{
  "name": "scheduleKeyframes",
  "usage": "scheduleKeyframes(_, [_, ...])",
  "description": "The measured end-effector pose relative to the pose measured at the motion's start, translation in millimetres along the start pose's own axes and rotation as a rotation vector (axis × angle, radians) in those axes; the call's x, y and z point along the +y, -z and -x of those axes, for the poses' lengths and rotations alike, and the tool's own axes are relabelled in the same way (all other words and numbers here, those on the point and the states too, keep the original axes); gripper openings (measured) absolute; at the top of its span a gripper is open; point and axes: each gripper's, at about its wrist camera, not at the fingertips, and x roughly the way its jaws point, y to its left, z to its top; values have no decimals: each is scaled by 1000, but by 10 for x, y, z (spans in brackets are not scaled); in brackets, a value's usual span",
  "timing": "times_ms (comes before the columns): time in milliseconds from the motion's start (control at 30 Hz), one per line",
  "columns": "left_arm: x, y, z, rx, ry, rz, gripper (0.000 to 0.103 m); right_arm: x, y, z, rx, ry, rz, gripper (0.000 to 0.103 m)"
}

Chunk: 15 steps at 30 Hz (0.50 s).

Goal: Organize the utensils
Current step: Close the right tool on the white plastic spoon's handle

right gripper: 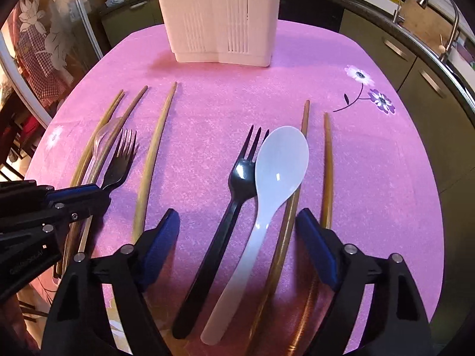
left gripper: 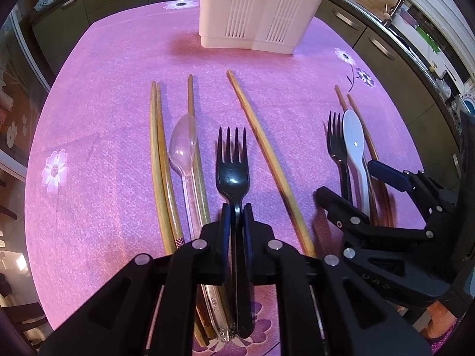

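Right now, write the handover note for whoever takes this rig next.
Left gripper: shut on a black fork.
Right gripper: open, hovering over a second black fork and a white spoon, gripping nothing.
On the pink tablecloth: clear spoon and six loose chopsticks.
White utensil holder stands at the far end.
Done: no utensil seen in the holder. Left: everything.

Matte black plastic linkage arms with triangular cutouts on left gripper [left gripper: 236,216] and right gripper [right gripper: 237,228]; silver round pivot pins; blue finger pads [right gripper: 319,246].
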Motion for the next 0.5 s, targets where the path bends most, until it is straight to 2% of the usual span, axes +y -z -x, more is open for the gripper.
scheduleKeyframes(100, [8, 7, 1, -1, 3, -2, 9, -53, -14, 5, -13, 11, -15, 53])
scheduleKeyframes(167, [9, 15, 2, -2, 5, -2, 9, -124, -17, 28, -4, 10, -20, 42])
scheduleKeyframes(200, [9, 18, 5, -2, 5, -2, 9, -161, -22, 30, -3, 6, -33, 31])
scheduleKeyframes(233, [8, 20, 7, -2, 5, -2, 9, -206, -27, 35, 1, 9, -41, 25])
scheduleKeyframes(500, [-1, 26, 12, -3, 3, -5, 9, -309, 5, 153, -7, -8, 3, 19])
